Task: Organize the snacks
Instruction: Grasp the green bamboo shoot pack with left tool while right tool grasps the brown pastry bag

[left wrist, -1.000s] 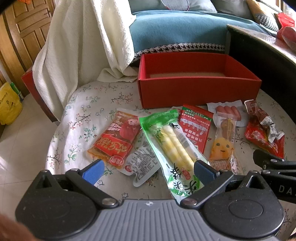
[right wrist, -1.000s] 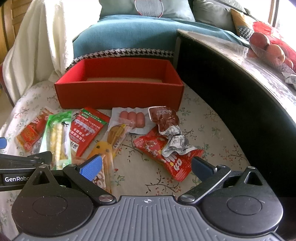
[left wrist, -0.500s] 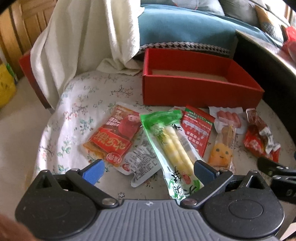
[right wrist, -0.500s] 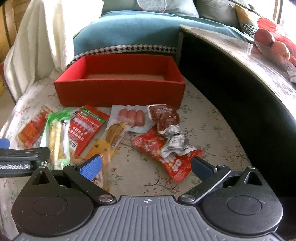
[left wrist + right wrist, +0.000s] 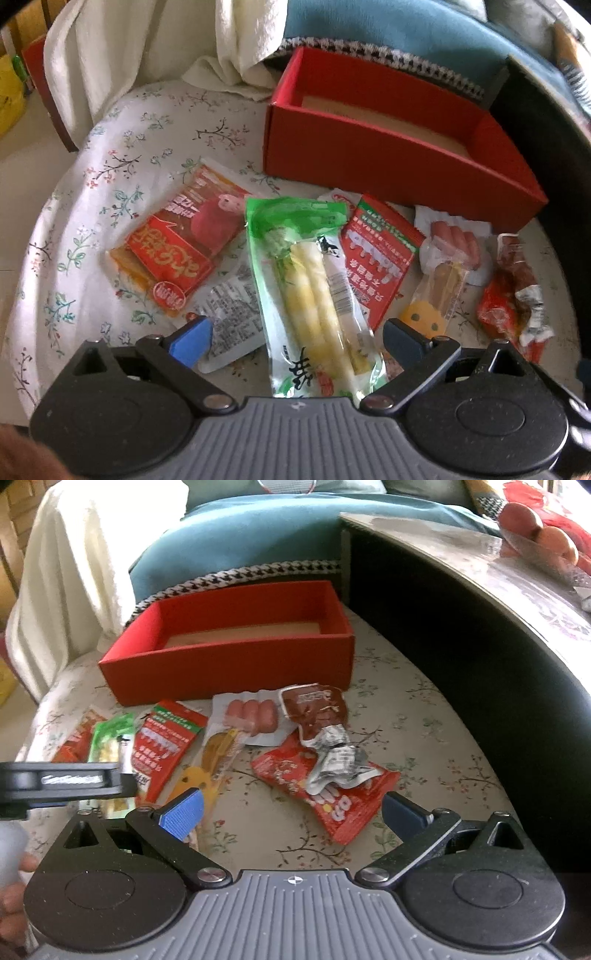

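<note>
An empty red box (image 5: 369, 162) stands at the back of the flowered cloth (image 5: 147, 129). In front of it lie several snack packs. A green bamboo-shoot pack (image 5: 314, 280) runs lengthwise between the jaws of my left gripper (image 5: 297, 338), which are closing and still wide; the pads do not touch it. An orange-red pack (image 5: 181, 247) and a clear printed pack (image 5: 232, 314) lie to its left, a red-green pack (image 5: 376, 254) to its right. My right gripper (image 5: 293, 812) hangs open above a red pack (image 5: 332, 794), with the sausage pack (image 5: 251, 712) and a brown pack (image 5: 317, 709) beyond.
A dark table with a glass top (image 5: 461, 627) walls off the right side and carries fruit (image 5: 546, 539). A white cloth (image 5: 147, 48) and a teal cushion (image 5: 240, 542) lie behind the red box (image 5: 229, 668). The left gripper's black body (image 5: 62, 779) juts in at the left.
My left gripper has sunk toward the packs and rolled, so the box now looks tilted; its jaws have narrowed a little. The right gripper has drifted slightly, and the left gripper's body reaches further into its view.
</note>
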Tool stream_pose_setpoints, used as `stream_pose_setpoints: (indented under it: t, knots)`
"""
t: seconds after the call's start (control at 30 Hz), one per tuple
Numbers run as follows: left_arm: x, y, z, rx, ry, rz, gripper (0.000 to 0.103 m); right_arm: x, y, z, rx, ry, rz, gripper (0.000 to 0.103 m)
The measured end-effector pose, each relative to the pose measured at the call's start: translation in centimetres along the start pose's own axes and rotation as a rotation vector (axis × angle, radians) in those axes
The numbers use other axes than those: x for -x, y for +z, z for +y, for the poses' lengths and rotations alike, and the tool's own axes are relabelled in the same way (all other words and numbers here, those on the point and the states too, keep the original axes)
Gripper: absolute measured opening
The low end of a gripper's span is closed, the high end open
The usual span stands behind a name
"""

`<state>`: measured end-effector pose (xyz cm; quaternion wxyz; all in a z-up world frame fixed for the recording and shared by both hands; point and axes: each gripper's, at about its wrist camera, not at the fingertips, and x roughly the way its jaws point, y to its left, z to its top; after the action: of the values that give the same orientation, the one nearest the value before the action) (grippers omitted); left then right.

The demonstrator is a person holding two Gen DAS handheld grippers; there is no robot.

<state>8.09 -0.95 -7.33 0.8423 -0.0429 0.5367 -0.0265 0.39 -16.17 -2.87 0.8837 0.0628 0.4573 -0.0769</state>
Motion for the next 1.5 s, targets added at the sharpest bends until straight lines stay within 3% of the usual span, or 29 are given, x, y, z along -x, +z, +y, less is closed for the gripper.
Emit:
stream_pose_setpoints:
  t: [0.1,0.27,0.37,0.47,0.57,0.7,0.8,0.87,0.93,1.0,1.17,1.27,1.37,1.5]
  knots:
    - [-0.4,-0.2,-1.0,-0.074,0.052,-0.005,0.092,-0.1,-0.1,0.4,0.027,0.021,0.014,0.103]
    - [0.7,-0.8,-0.1,-0.173,0.07,-0.023,0.051,0.4,-0.6,1.7,0.123,0.066,0.004,0.103]
    - [1.2,-0.9,2.1,-0.154,0.032,0.031,0.041,1.0,-1.1,3.2,0.233,0.114,-0.004,0.103]
    - [1.2,-1.1,3.6,-0.121,-0.001,0.063,0.04,1.2,-1.5,5.4,0.382,0.199,0.013,0.102]
    - [1.2,-1.2,4.3,-0.107,-0.032,0.065,0.04,1.1,-2.2,8.2,0.629,0.235,0.023,0.102]
    - [1.0,-1.2,4.7,-0.118,-0.051,0.067,0.039,-0.1,-3.2,10.2,0.921,0.272,0.116,0.102]
    - [1.1,-1.1,4.7,-0.138,-0.06,0.065,0.036,-1.1,-2.5,10.0,0.848,0.305,0.21,0.101]
    - [1.1,-1.0,4.9,-0.14,-0.071,0.073,0.036,-0.5,-2.8,10.1,0.914,0.339,0.174,0.099]
    - [1.2,-1.0,5.1,-0.136,-0.081,0.077,0.036,-0.1,-3.9,11.0,1.132,0.266,0.103,0.099]
    - [1.3,-1.0,5.3,-0.127,-0.091,0.083,0.036,-0.7,-4.0,11.8,1.279,0.258,0.12,0.099]
    - [1.2,-1.2,5.7,-0.117,-0.105,0.097,0.037,-1.7,-3.3,14.2,1.484,0.331,0.135,0.099]
    - [0.9,-1.2,5.9,-0.109,-0.109,0.109,0.038,-3.2,-3.5,15.1,1.502,0.365,0.228,0.098]
    - [0.9,-1.0,6.0,-0.094,-0.113,0.115,0.038,-4.2,-2.9,15.2,1.372,0.415,0.306,0.097]
    - [0.8,-1.2,5.7,-0.119,-0.106,0.119,0.039,-4.3,-3.1,13.6,1.166,0.363,0.351,0.094]
